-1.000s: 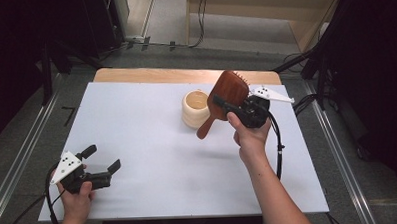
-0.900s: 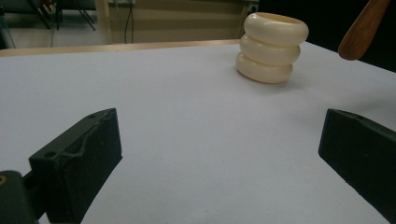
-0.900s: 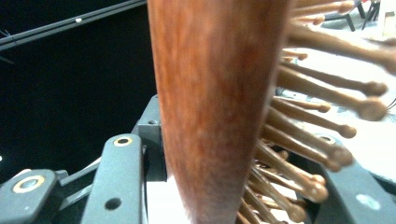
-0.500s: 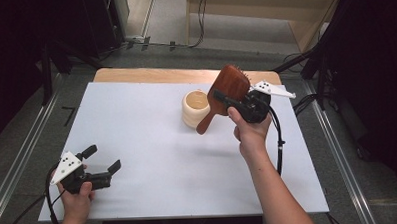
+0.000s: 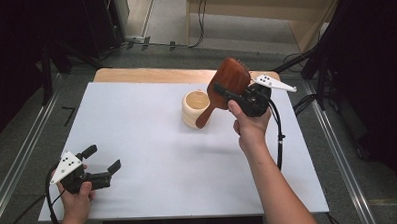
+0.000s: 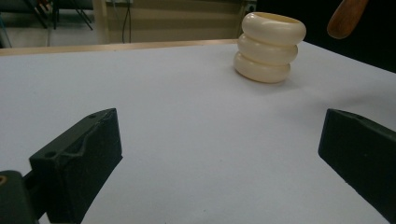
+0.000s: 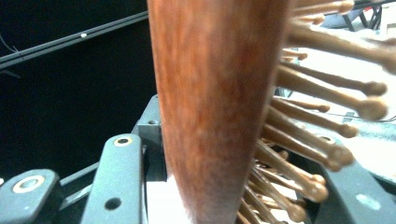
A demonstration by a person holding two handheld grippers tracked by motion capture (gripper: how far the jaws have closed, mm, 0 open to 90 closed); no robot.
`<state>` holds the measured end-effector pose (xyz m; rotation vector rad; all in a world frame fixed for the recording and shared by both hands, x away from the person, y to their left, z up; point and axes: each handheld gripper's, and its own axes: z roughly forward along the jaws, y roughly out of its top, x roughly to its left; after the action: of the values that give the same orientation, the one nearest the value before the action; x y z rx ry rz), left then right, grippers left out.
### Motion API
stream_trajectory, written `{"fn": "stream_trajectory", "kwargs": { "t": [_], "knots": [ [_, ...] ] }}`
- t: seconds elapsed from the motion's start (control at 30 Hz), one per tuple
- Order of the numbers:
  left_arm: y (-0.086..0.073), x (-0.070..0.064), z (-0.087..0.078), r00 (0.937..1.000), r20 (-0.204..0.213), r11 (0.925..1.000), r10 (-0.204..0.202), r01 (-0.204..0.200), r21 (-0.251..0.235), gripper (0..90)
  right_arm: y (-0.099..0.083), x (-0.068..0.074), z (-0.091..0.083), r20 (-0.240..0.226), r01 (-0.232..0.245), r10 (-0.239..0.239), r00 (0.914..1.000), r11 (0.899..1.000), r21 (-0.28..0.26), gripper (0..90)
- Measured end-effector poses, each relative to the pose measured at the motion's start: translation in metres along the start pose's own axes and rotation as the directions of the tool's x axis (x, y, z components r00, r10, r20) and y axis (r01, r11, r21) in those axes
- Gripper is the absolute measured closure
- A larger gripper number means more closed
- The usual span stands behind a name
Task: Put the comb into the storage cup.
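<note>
**Wooden hairbrush held above the cream holder**

High view: the right claw [image 5: 232, 94] is clamped on the reddish-brown wooden paddle hairbrush [image 5: 229, 78], gripping it at the neck. The brush is tilted, head up and away, handle slanting down toward the cream ribbed ring-stacked cup [image 5: 196, 108], its tip just beside the cup's right rim. To do this step well, I judge the handle tip should be brought over the cup's opening and the brush turned more upright before lowering, so it does not catch the rim and tip the cup. The left claw [image 5: 101, 159] rests near the front left corner of the white worktop [image 5: 137, 144], jaws apart and holding nothing, well apart from the cup.

Left gripper view: the two black jaws stand wide open over bare worktop; the cup stands beyond, with the handle tip [image 6: 345, 17] hanging above and beside it. Nothing lies between.

Right gripper view: the brush's wooden back [image 7: 219, 107] sits between the jaws, bristles [image 7: 322, 116] pointing right.
</note>
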<state>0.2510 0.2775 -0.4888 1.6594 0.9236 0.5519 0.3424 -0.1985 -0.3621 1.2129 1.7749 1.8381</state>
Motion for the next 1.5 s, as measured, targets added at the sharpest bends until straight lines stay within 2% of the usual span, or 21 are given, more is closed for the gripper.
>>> {"fn": "stream_trajectory", "kwargs": {
  "t": [0.47, 0.87, 1.03, 1.23, 1.5],
  "knots": [
    [0.000, 0.000, 0.000, 1.0000, 0.001, 1.0000, 0.001, -0.001, -0.002, 0.0, 0.008, -0.001, 0.009, 0.004, 0.005, -0.005, 1.0000, 1.000, -0.001, 50.2],
    [0.000, 0.000, -0.001, 1.0000, 0.000, 1.0000, 0.003, -0.003, -0.002, 0.0, 0.011, -0.012, 0.012, 0.014, -0.031, 0.032, 0.9994, 0.999, -0.007, 50.2],
    [0.000, -0.003, 0.000, 0.9995, -0.001, 0.9994, 0.032, -0.032, 0.010, 0.0, 0.012, -0.018, 0.012, 0.019, -0.045, 0.045, 0.9988, 0.999, -0.015, 50.2],
    [0.000, -0.002, 0.000, 0.9998, -0.004, 0.9998, 0.018, -0.018, 0.001, 0.0, 0.013, -0.022, 0.015, 0.027, -0.061, 0.061, 0.9977, 0.998, -0.015, 50.2],
    [0.000, -0.002, 0.000, 0.9999, 0.001, 0.9999, 0.016, -0.016, 0.002, 0.0, 0.020, -0.025, 0.019, 0.036, -0.056, 0.057, 0.9978, 0.998, -0.021, 50.2]
  ]
}}
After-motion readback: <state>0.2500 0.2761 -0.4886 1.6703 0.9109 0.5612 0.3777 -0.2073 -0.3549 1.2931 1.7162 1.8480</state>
